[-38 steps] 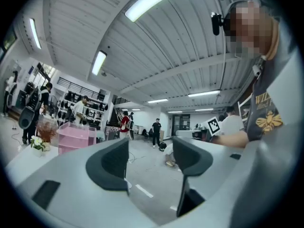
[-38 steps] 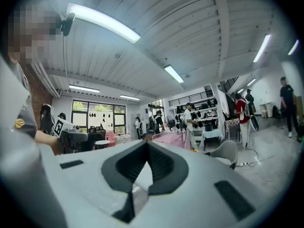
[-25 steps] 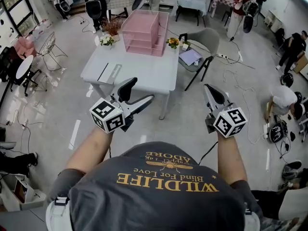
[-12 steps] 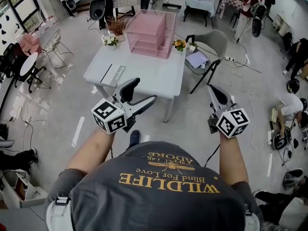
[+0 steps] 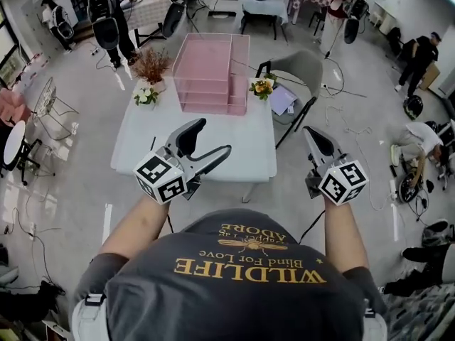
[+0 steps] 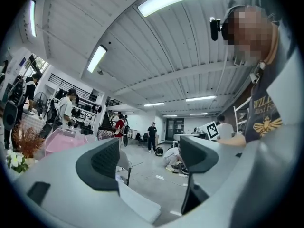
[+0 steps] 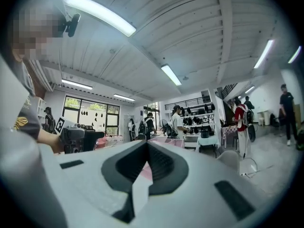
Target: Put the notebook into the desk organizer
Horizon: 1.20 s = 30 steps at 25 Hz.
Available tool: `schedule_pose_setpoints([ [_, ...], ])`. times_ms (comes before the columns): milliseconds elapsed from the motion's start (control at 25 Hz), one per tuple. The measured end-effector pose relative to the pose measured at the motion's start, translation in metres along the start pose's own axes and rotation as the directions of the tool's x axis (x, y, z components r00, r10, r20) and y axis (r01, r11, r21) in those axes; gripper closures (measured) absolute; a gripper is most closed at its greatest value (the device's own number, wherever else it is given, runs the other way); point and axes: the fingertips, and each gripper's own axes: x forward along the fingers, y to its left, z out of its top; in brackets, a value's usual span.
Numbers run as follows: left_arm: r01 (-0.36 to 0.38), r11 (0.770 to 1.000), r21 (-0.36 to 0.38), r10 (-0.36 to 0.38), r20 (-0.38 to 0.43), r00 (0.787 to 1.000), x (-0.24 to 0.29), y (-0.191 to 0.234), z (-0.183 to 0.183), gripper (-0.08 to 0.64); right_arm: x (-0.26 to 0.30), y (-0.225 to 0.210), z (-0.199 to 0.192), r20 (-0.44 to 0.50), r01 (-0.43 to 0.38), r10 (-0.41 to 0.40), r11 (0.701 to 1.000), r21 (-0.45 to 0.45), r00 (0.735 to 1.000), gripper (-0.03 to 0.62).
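**First:** Left gripper [image 5: 211, 138]: how is it held?

**Second:** Its jaws are held well apart, and nothing is gripped. Only floor and distant people are seen through the gap in the left gripper view. The right gripper [image 5: 311, 133] is pressed closed on nothing.

**First:** Where is the notebook to be found?

**Second:** It cannot be made out for certain. A thin dark edge [image 5: 151, 143] is seen on the near-left part of the white table [image 5: 138, 123], just beside the left gripper, and that may be the notebook. Anything more of it is covered by the gripper. The pink desk organizer [image 5: 213, 69] is set at the far side of the same table, between two small flower pots.

**First:** Which step is judged to be in hand?

**Second:** The approach. Nothing has been picked up, and both grippers are held in the air at the table's near edge.

**First:** What is called for next?

**Second:** The open left gripper would probably be lowered to the near-left of the table and closed on one edge of the notebook. A thin, flat thing is hard to get under, so the edge may need to be drawn past the table's rim first. It would then be carried across and slid level into one tier of the organizer.
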Motion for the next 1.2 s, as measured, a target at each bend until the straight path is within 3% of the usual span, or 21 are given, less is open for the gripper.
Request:
schedule_pose_setpoints([
  [240,0.074,0.997,-0.004,-0.074,-0.011,0.997,0.014,0.087,0.010,0.166,0.079,-0.010,-0.005,0.002,0.055,-0.055,0.998,0.012,0.998,0.592],
  [560,0.097,0.994,-0.047,-0.099,-0.022,0.995,0.027,0.151,0.016,0.166,0.135,-0.025,0.004,-0.021,0.085,-0.084,0.996,0.016,0.996,0.592],
  [840,0.058,0.996,-0.062,-0.061,-0.053,0.997,0.069,0.162,0.002,0.166,0.148,-0.072,-0.003,-0.023,0.040,-0.039,0.998,0.041,0.999,0.592],
  [1000,-0.014,0.999,-0.052,0.010,-0.067,0.998,0.106,0.152,-0.009,0.166,0.151,-0.116,-0.010,0.000,-0.037,0.037,0.997,0.072,0.999,0.592],
  [1200,-0.106,0.990,-0.096,0.102,-0.050,0.994,0.146,0.130,-0.019,0.166,0.152,-0.163,-0.013,-0.008,-0.150,0.151,0.987,0.063,0.989,0.592],
])
